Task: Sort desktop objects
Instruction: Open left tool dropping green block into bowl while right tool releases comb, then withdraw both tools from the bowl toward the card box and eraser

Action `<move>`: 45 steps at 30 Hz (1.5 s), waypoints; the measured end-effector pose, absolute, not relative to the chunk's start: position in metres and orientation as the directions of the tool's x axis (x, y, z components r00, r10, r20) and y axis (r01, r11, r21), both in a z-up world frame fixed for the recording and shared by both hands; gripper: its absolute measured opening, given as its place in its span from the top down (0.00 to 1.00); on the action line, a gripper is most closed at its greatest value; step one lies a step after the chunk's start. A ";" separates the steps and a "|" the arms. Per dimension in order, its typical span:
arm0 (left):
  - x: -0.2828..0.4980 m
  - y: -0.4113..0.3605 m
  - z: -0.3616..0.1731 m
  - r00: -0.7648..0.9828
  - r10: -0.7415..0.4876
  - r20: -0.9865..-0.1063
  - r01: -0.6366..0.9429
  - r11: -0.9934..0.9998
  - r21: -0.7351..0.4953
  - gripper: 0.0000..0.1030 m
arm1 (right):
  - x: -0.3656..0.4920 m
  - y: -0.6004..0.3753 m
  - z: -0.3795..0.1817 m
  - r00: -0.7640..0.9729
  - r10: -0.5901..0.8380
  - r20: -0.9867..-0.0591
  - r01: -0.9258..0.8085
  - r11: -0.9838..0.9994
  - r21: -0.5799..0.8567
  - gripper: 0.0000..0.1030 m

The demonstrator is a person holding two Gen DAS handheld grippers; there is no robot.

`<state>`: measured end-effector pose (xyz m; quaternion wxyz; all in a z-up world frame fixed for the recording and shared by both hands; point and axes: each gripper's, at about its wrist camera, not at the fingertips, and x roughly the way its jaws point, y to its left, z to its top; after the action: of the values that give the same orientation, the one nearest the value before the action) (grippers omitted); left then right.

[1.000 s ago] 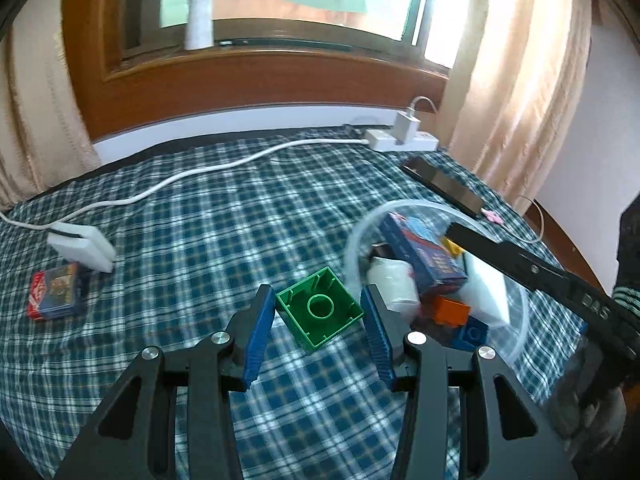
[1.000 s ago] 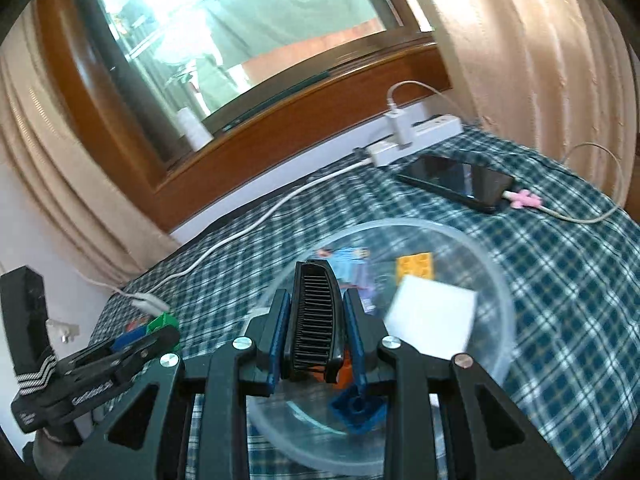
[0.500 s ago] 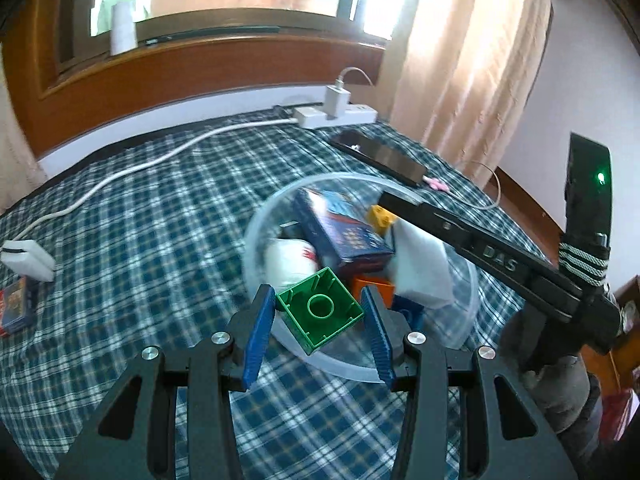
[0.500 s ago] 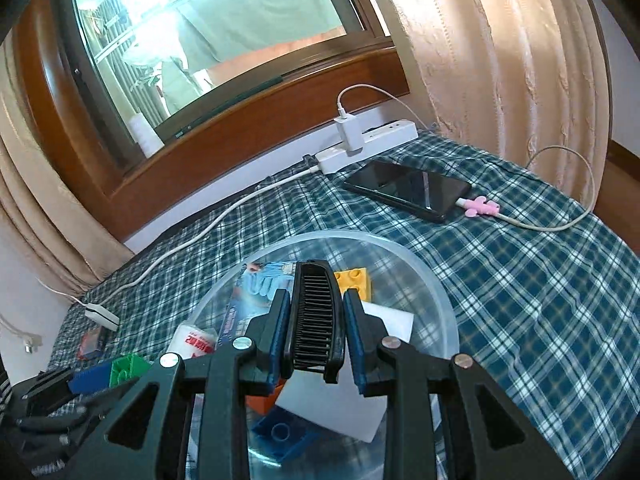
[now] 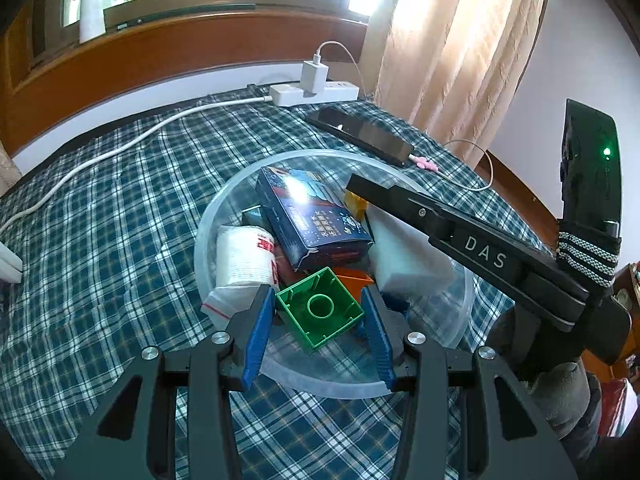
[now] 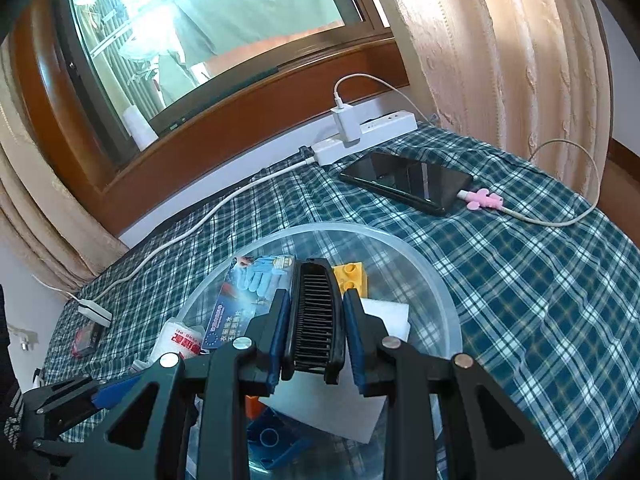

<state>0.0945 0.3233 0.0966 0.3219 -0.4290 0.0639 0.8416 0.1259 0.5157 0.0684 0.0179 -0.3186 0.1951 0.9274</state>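
My left gripper is shut on a green toy brick and holds it above the near part of a clear plastic bowl. The bowl holds a blue box, a white roll, a white block and orange, yellow and blue bricks. My right gripper is shut on a black comb above the same bowl. The right gripper's body crosses the right side of the left wrist view.
A black phone on a charging cable lies beyond the bowl on the checked cloth. A white power strip with a charger sits by the wall. A small red-blue box and a white adapter lie far left.
My left gripper carried the green brick to the right, from over the cloth to over the bowl. My right gripper moved a little further over the bowl with the comb.
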 end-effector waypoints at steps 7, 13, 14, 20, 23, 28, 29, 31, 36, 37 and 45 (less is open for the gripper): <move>0.090 0.327 0.090 -0.383 0.503 -0.775 -0.601 -0.772 -0.204 0.53 | 0.125 0.518 0.066 -0.794 -0.096 -0.600 -0.166 -0.915 0.367 0.70; 0.085 0.324 0.086 -0.336 0.526 -0.781 -0.579 -0.770 -0.269 0.53 | 0.126 0.526 0.067 -0.802 -0.091 -0.591 -0.189 -0.899 0.395 0.58; 0.086 0.323 0.086 -0.339 0.529 -0.778 -0.577 -0.770 -0.272 0.52 | 0.127 0.527 0.068 -0.807 -0.086 -0.584 -0.192 -0.898 0.397 0.53; 0.089 0.317 0.095 -0.356 0.550 -0.756 -0.574 -0.767 -0.287 0.37 | 0.131 0.524 0.073 -0.824 -0.065 -0.563 -0.190 -0.904 0.382 0.45; 0.090 0.316 0.097 -0.362 0.548 -0.754 -0.573 -0.769 -0.284 0.37 | 0.131 0.525 0.073 -0.825 -0.061 -0.562 -0.195 -0.903 0.383 0.45; 0.092 0.309 0.100 -0.374 0.541 -0.753 -0.565 -0.777 -0.277 0.37 | 0.133 0.526 0.074 -0.829 -0.040 -0.558 -0.209 -0.903 0.375 0.45; 0.093 0.309 0.101 -0.379 0.538 -0.753 -0.562 -0.780 -0.275 0.37 | 0.133 0.526 0.074 -0.830 -0.036 -0.557 -0.209 -0.905 0.370 0.45; 0.094 0.305 0.102 -0.387 0.533 -0.752 -0.554 -0.786 -0.273 0.37 | 0.134 0.523 0.075 -0.833 -0.024 -0.553 -0.209 -0.912 0.354 0.45; 0.094 0.292 0.104 -0.408 0.521 -0.750 -0.531 -0.803 -0.270 0.37 | 0.135 0.516 0.074 -0.834 -0.035 -0.551 -0.182 -0.925 0.334 0.45; 0.095 0.289 0.104 -0.412 0.518 -0.750 -0.526 -0.807 -0.268 0.37 | 0.135 0.515 0.074 -0.833 -0.043 -0.552 -0.173 -0.927 0.333 0.45; 0.091 0.257 0.107 -0.452 0.500 -0.739 -0.483 -0.833 -0.269 0.37 | 0.136 0.500 0.072 -0.820 -0.109 -0.562 -0.125 -0.923 0.363 0.45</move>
<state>0.0913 0.2571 0.1074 0.2886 -0.4369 -0.0097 0.8519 0.1362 0.5004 0.0716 0.0042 -0.3000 0.1955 0.9337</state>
